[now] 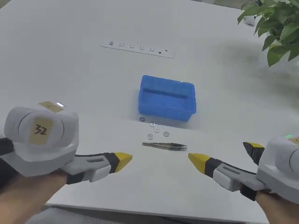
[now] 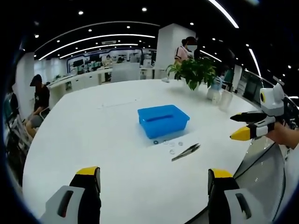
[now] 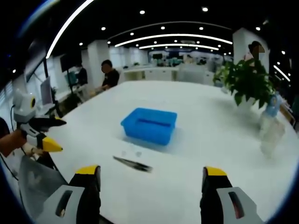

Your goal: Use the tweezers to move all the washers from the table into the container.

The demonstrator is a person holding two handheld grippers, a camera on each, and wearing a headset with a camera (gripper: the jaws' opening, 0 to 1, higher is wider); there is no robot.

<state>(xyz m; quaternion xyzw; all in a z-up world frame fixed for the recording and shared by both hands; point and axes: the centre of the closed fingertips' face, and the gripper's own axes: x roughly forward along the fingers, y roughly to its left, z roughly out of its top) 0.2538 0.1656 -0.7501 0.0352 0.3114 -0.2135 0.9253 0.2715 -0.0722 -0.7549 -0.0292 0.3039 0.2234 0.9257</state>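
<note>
1. The left tool [image 2: 154, 173] and the right tool [image 3: 150, 171] hover over the near edge of the white counter [image 1: 70, 79], each with its jaws spread wide and nothing between them, seemingly poised for a first pickup.
2. The tweezers [image 1: 164, 146] lie flat on the counter between the two tools, untouched.
3. A small scatter of washers [image 1: 156, 129] sits just beyond the tweezers and just in front of the blue container [image 1: 167, 100], whose open top promises a short carry.
4. A power strip [image 1: 138, 49] lies well behind the container, a plant [image 1: 275, 23] leans in at the far right, and a person [image 3: 110, 74] sits at a distant desk.
5. Nothing blocks the way to the tweezers, but being thin and flat they will likely be awkward to lift.
</note>
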